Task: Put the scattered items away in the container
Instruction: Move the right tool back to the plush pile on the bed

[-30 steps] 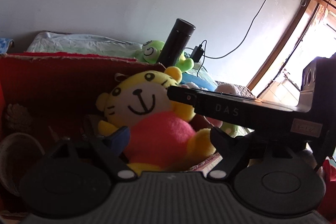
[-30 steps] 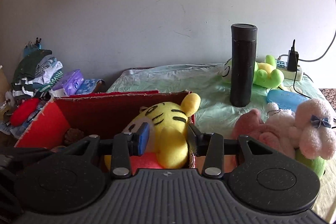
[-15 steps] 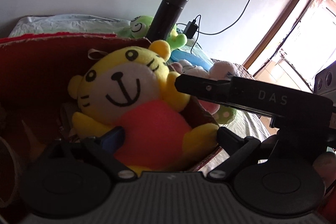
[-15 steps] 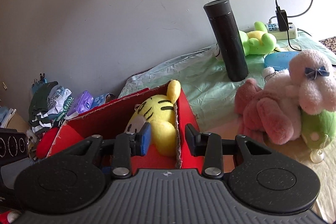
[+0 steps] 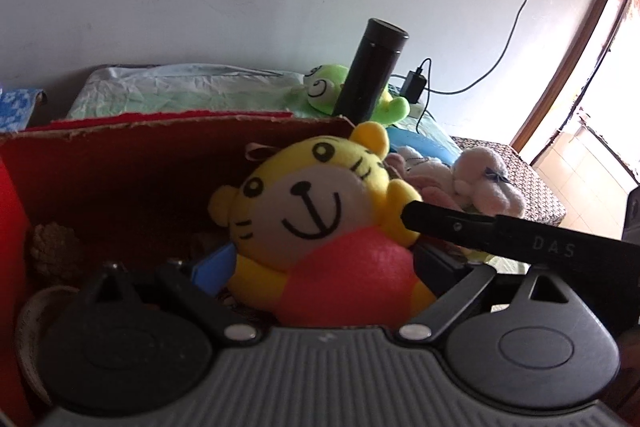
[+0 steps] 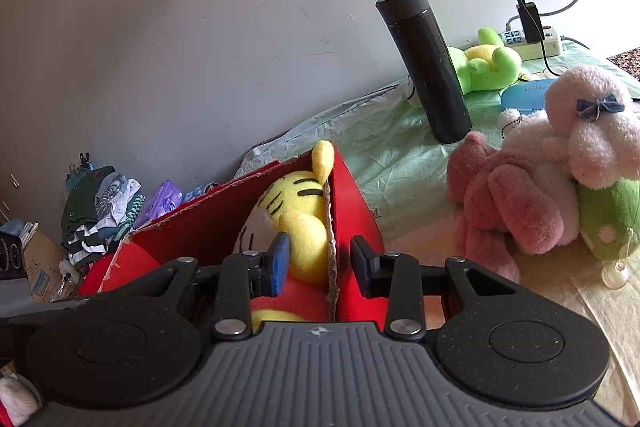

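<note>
A yellow tiger plush (image 5: 316, 223) in a red shirt sits inside the red cardboard box (image 5: 160, 167). My left gripper (image 5: 320, 267) is shut on the plush's body, blue pad at its left side. In the right wrist view the plush (image 6: 296, 211) leans against the box wall (image 6: 352, 203). My right gripper (image 6: 320, 263) is open and straddles that wall's edge, holding nothing. Its black finger (image 5: 500, 231) crosses the left wrist view beside the plush.
A black flask (image 6: 432, 67) stands on the green sheet, with a green frog plush (image 6: 484, 67), a power strip (image 6: 532, 39), a blue case (image 6: 524, 95) and pink and white plushes (image 6: 540, 179) to the right. A pine cone (image 5: 52, 251) lies in the box. Clothes (image 6: 100, 211) pile at left.
The left gripper has lowered with the tiger plush deeper into the box. The right gripper has drawn back and tilted, now straddling the box's right wall.
</note>
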Available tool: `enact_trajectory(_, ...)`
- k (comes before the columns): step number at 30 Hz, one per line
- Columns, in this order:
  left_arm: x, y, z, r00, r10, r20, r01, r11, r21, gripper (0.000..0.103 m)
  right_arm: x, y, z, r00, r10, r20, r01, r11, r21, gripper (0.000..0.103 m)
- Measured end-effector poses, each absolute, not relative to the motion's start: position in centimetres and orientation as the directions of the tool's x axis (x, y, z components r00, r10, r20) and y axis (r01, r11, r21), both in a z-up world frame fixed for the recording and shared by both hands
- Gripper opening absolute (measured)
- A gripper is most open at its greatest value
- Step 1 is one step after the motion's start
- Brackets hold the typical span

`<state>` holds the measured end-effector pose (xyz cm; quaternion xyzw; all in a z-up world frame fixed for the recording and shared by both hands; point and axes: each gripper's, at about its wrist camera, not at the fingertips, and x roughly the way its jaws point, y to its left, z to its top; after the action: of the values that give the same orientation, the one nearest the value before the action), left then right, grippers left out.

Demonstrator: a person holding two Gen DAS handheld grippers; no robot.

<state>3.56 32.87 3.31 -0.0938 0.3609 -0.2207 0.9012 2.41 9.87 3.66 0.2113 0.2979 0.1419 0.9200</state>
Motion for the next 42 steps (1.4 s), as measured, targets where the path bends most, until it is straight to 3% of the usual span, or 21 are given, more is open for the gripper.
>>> enact_trajectory(15,1.2,28.9,6.3,0.722,-0.360,-0.591,0.341,0.928,-0.149,0.094,-0.7,4.6,4.0,0.839,0.327,-0.435,-0.084,0.868,0.490,0.034)
enact_trajectory(25,-1.6,24.3,8.4,0.740,-0.340,-0.581,0.372,0.926,-0.069,0.094,-3.6,-0.6,1.5,0.799,0.288,-0.527,0.041,0.849,0.527,0.034)
enact_trajectory(35,-1.7,16.0,8.3,0.666,-0.512,-0.543,0.507,0.844,-0.173,0.094,-2.8,-6.6,0.5,0.749,0.334,-0.572,0.125,0.776,0.618,0.034)
enact_trajectory(42,1.7,10.6,5.7,0.593,-0.528,-0.608,0.447,0.844,-0.296,0.094,-2.0,-12.4,-0.7,0.711,0.328,-0.622,0.176,0.773,0.609,0.035)
